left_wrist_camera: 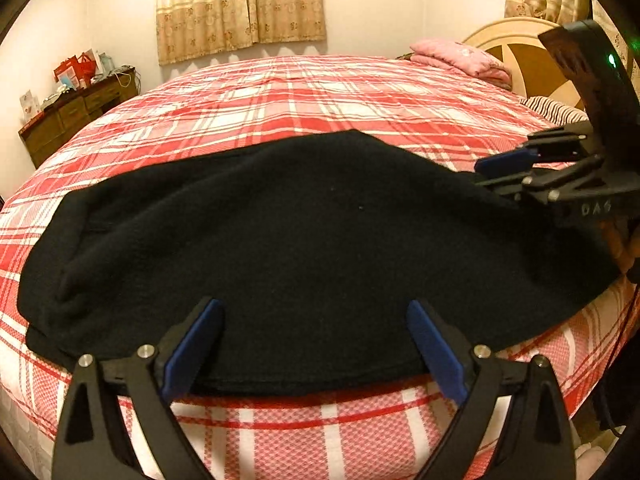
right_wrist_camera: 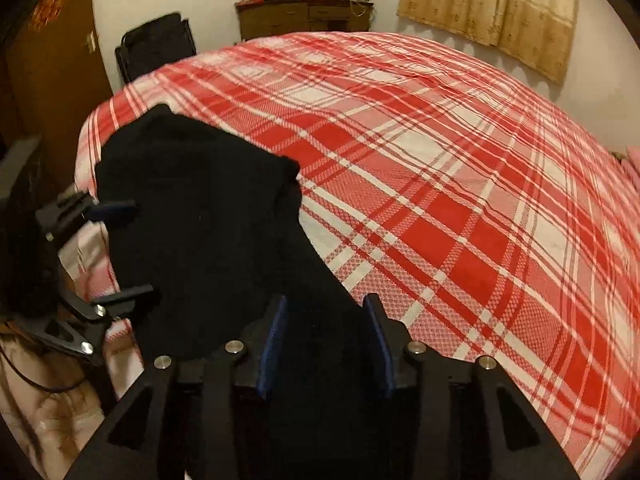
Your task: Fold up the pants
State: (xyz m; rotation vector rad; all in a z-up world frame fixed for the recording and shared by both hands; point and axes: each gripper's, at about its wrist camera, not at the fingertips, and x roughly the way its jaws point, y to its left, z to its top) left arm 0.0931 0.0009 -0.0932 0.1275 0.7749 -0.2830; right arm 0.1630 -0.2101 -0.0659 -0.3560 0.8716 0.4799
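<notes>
Black fleece pants lie folded in a broad band along the near edge of the bed, and they show in the right wrist view as a dark heap at the bed's left corner. My left gripper is open wide, its blue pads hovering over the near hem; from the other side, my left gripper straddles the cloth's edge. My right gripper stands partly open over the right end of the pants, with black cloth in the gap and the pads not pressing. From the left wrist view my right gripper sits at that end.
The bed has a red and white plaid cover. A folded pink blanket and a headboard are at the far right. A wooden dresser with clutter, a black chair and curtains line the walls.
</notes>
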